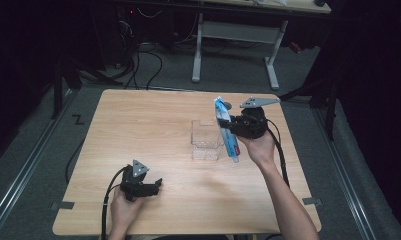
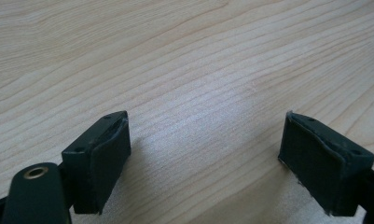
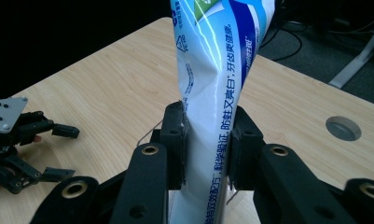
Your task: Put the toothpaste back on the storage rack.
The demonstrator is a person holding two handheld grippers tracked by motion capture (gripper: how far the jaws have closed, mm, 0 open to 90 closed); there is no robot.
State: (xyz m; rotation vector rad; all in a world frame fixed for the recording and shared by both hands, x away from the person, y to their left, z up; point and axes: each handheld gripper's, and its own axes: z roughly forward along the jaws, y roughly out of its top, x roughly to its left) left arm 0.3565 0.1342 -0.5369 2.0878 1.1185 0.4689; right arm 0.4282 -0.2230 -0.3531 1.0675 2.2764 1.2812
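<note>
- Table (image 1: 153,125): my left claw (image 1: 155,186) rests near its front edge, jaws wide apart, empty.
- Clear box (image 1: 206,142): mid-table, open top; I aim the tube's lower end over it.
- Toothpaste tube (image 1: 226,131): pinched mid-body in my right claw (image 1: 227,128), held tilted beside the box; I keep it steep and lower slowly.

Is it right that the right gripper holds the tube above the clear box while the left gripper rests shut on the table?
Not quite: the left gripper is open, as the left gripper view shows. The right gripper does hold the tube above the clear box.
</note>
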